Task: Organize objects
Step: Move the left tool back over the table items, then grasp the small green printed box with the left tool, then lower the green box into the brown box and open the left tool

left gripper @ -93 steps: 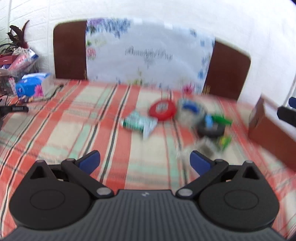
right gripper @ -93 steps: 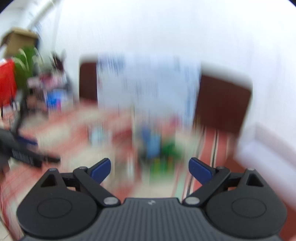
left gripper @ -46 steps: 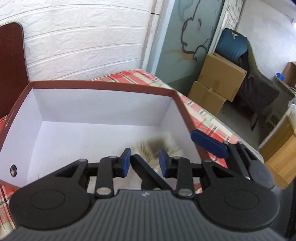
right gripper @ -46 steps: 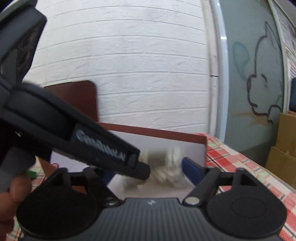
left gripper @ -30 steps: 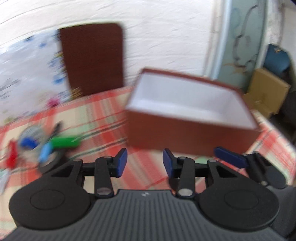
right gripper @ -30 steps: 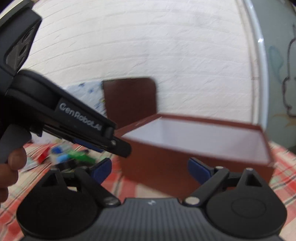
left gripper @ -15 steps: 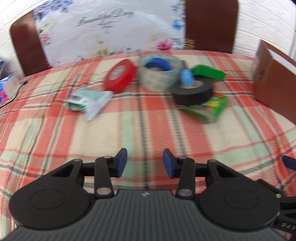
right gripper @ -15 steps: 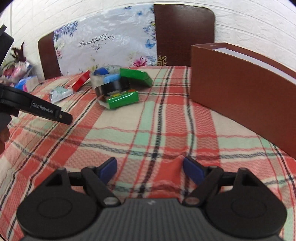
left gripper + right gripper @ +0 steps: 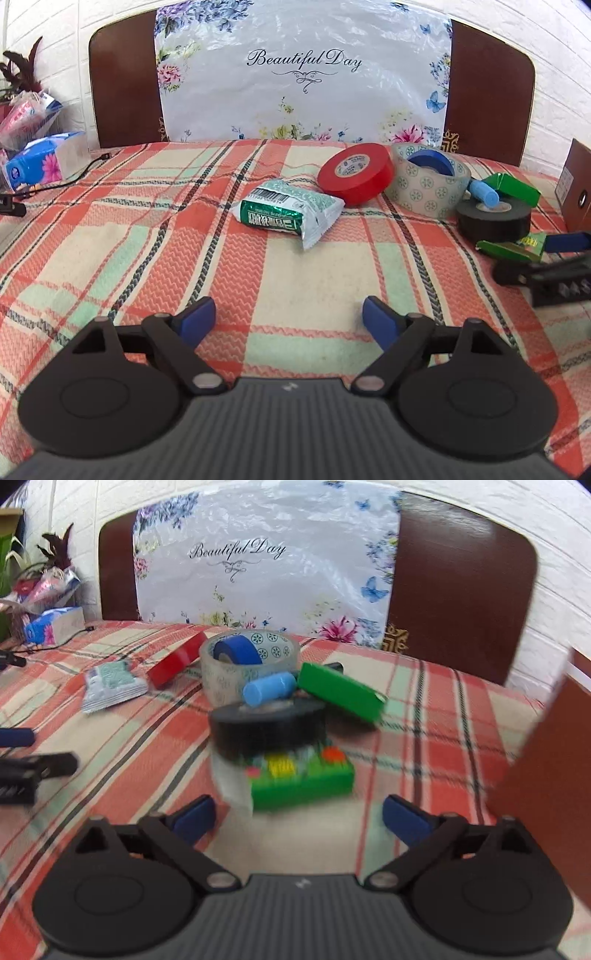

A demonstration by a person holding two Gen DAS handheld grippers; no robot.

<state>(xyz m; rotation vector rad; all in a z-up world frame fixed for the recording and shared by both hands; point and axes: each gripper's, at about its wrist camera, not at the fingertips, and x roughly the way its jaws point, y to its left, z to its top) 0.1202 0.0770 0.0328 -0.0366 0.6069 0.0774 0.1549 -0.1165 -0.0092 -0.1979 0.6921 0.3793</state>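
My left gripper (image 9: 288,323) is open and empty above the plaid cloth, short of a green-and-white packet (image 9: 286,212). Behind the packet lie a red tape roll (image 9: 354,173), a clear tape roll (image 9: 430,182) with a blue roll inside, a black tape roll (image 9: 493,219) and a green box (image 9: 513,186). My right gripper (image 9: 299,818) is open and empty, close in front of a green carton (image 9: 301,779) under the black tape roll (image 9: 267,729). A blue cylinder (image 9: 269,692) rests on the black roll. The brown box (image 9: 554,768) stands at the right.
A headboard with a floral "Beautiful Day" cover (image 9: 303,77) stands behind the cloth. A blue tissue pack (image 9: 40,160) and a cable (image 9: 74,173) lie at the far left. The right gripper's fingers (image 9: 546,266) show at the right edge of the left wrist view.
The left gripper has opened from nearly shut. The right gripper has moved in close to the pile of tapes and the green carton.
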